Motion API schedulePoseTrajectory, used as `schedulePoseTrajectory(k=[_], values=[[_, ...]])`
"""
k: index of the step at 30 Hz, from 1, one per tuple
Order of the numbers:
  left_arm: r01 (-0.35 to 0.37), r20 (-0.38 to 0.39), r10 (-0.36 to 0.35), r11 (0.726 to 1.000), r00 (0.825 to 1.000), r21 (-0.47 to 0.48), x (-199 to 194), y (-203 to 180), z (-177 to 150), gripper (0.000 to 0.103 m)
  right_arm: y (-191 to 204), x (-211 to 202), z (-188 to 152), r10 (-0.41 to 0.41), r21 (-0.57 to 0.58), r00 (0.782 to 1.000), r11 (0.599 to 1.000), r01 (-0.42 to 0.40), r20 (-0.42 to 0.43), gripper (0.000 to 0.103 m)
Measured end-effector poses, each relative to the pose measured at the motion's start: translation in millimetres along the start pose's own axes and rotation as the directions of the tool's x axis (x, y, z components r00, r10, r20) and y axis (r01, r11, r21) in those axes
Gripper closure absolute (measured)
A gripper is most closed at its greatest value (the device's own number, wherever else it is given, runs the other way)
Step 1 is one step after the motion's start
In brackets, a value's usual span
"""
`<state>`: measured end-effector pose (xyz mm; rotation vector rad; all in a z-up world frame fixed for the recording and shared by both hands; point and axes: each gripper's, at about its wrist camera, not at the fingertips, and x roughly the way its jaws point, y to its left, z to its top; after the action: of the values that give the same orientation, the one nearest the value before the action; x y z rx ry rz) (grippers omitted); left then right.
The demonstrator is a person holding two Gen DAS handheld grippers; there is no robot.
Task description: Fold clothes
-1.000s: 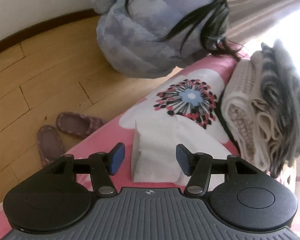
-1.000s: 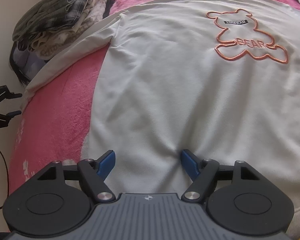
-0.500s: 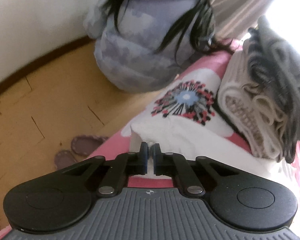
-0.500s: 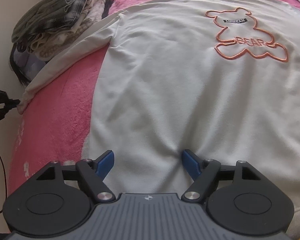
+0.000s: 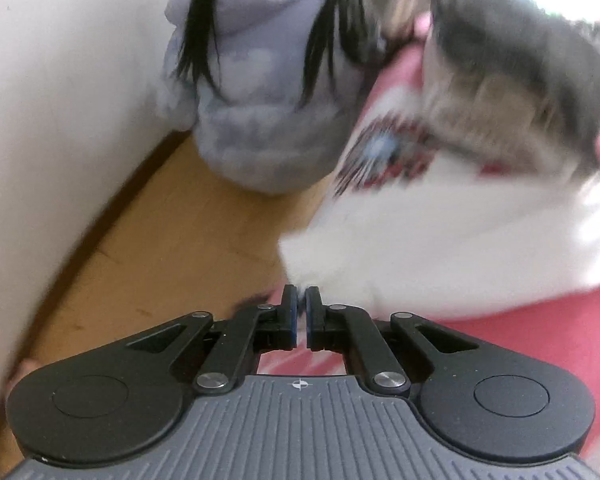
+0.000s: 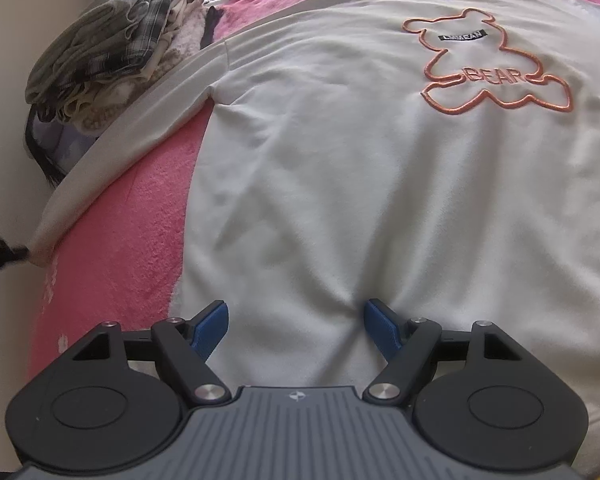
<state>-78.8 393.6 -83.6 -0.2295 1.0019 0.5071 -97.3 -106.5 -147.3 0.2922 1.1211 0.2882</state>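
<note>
at the far left of the right wrist view, the left gripper (image 6: 20,254) is seen as a dark blurred shape pinched on the cuff of the sleeve (image 6: 132,136), which runs diagonally up toward the shoulder; in its own view the jaws are closed together on the white cloth at the lower middle of the frame. a stack of folded clothes (image 6: 112,60) is piled in the upper left, just beside the sleeve. the pink blanket (image 6: 124,220) is exposed in the left middle, between sleeve and body. the cream sweatshirt (image 6: 340,160) is spread face up across the centre and right, with its orange bear outline (image 6: 496,68) in the upper right. at the lower middle the right gripper (image 6: 294,326) is held wide open, its blue pads apart over the hem with nothing clamped. the garment is judged soft, light and limp, likely to sag and drag on the fleecy blanket, so it is best taken at firmer edges: cuff, hem or shoulder seam. a pinch of the hem's doubled edge would probably be held more securely than a single layer.
</note>
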Motion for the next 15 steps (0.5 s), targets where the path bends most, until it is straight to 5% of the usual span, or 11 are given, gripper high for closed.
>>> schedulePoseTrajectory(k=[7, 10, 15], values=[[-0.158, 0.019, 0.16, 0.984, 0.987, -0.087, 8, 42, 0, 0.1, -1, 0, 1, 0.006, 0.01, 1.0, 1.0, -0.006, -0.004, 0.025], [-0.099, 0.108, 0.105, 0.993, 0.989, -0.064, -11, 26, 16, 0.1, 2, 1, 0, -0.002, -0.007, 1.0, 1.0, 0.002, -0.005, 0.023], [0.055, 0.213, -0.088, 0.986, 0.973, 0.158, -24, -69, 40, 0.085, 5, -2, 1, -0.021, -0.011, 1.0, 1.0, 0.021, -0.005, 0.025]])
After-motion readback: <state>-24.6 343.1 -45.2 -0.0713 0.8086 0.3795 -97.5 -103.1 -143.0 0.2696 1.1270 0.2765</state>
